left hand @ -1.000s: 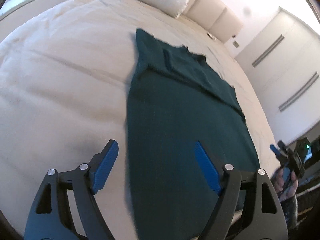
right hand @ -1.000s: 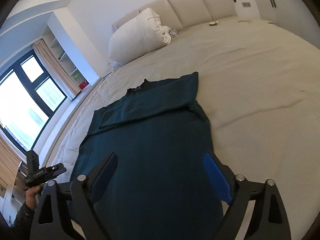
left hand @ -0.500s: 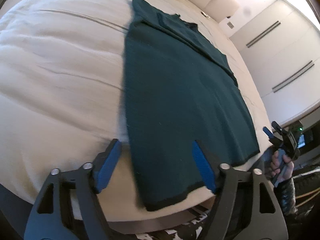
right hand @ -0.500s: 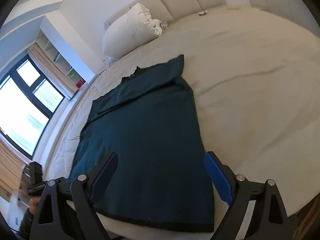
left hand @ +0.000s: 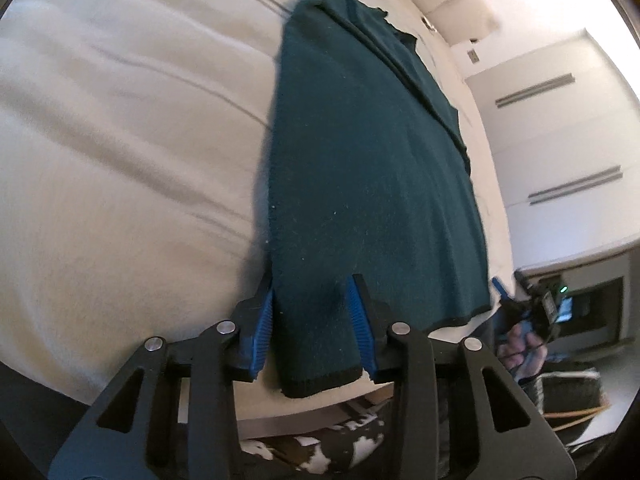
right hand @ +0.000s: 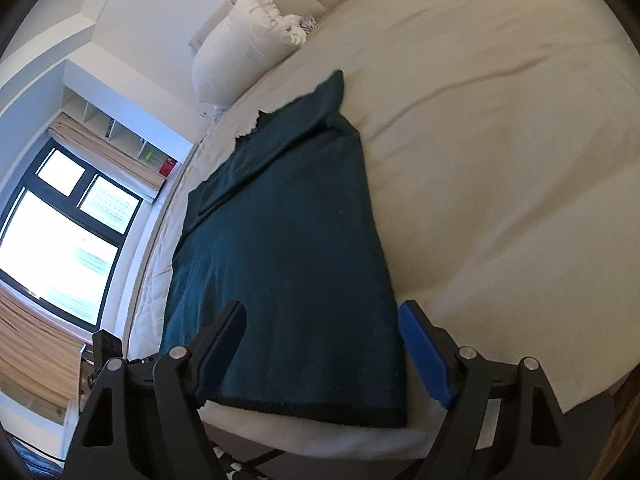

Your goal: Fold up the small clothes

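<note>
Cream-sheeted bed (left hand: 120,160), wide and lightly creased; white pillow (right hand: 244,44) at the headboard, window (right hand: 60,232) to one side. Dark green garment (left hand: 360,160) laid flat, hem at the mattress's near edge. Left gripper (left hand: 312,292): jaws closing astride the hem's left corner, cloth between the blue pads, not yet pinched. Right gripper (right hand: 324,320): jaws wide, closing slowly, straddling the hem's right corner.

Dark teal garment (left hand: 360,168) flat on bed (left hand: 120,160)
</note>
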Action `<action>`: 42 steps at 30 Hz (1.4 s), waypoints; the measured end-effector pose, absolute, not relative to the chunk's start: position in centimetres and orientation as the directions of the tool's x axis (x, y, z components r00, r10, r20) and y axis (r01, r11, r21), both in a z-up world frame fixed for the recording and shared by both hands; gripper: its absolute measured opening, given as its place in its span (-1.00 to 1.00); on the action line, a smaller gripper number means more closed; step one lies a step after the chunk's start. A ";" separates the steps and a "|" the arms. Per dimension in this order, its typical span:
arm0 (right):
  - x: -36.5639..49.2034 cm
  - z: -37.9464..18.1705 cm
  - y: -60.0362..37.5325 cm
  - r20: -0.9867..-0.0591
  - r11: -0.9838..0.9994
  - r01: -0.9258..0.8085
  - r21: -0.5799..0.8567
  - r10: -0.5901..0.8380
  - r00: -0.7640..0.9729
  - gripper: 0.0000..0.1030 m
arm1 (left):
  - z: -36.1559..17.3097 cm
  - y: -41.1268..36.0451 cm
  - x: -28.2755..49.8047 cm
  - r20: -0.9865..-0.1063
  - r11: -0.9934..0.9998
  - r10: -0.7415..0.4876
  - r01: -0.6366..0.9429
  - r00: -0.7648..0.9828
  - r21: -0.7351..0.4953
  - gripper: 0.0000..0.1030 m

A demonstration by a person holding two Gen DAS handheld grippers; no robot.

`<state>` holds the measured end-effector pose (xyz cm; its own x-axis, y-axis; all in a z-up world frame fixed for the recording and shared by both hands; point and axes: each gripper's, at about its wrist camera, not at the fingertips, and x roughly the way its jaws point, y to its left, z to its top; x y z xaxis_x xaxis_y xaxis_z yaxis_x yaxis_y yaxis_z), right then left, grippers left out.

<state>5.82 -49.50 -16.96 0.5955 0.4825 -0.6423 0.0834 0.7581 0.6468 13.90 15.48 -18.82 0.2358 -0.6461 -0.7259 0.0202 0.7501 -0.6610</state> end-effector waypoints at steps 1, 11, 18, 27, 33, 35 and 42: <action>5.8 -17.2 -49.6 -0.648 0.757 0.089 0.647 0.485 0.586 0.57 | -18.9 15.8 13.9 -0.716 0.737 -0.657 0.004 0.236 -0.676 -0.33; 6.1 -18.8 -50.8 -0.675 0.721 0.127 0.681 0.550 0.492 0.40 | -19.0 14.6 13.5 -0.717 0.735 -0.674 0.063 0.176 -0.675 -0.48; 6.2 -19.3 -50.4 -0.713 0.730 0.148 0.667 0.569 0.409 0.23 | -19.8 14.7 13.1 -0.709 0.723 -0.686 0.044 0.163 -0.689 -0.78; 6.7 -20.5 -49.6 -0.702 0.699 0.161 0.697 0.618 0.354 -0.45 | -19.5 14.6 12.8 -0.687 0.705 -0.703 0.053 0.183 -0.707 -0.85; 6.5 -19.5 -49.3 -0.697 0.709 0.132 0.693 0.612 0.374 -0.81 | -18.6 15.3 12.8 -0.631 0.656 -0.746 0.068 0.212 -0.752 -0.86; 6.7 -18.7 -49.0 -0.681 0.705 0.107 0.701 0.619 0.390 -0.82 | -17.9 15.5 13.0 -0.604 0.632 -0.763 0.070 0.229 -0.772 -0.86; 8.5 -15.2 -47.8 -0.570 0.644 -0.011 0.765 0.684 0.456 -0.83 | -14.8 16.7 14.5 -0.472 0.521 -0.826 0.097 0.307 -0.848 -0.86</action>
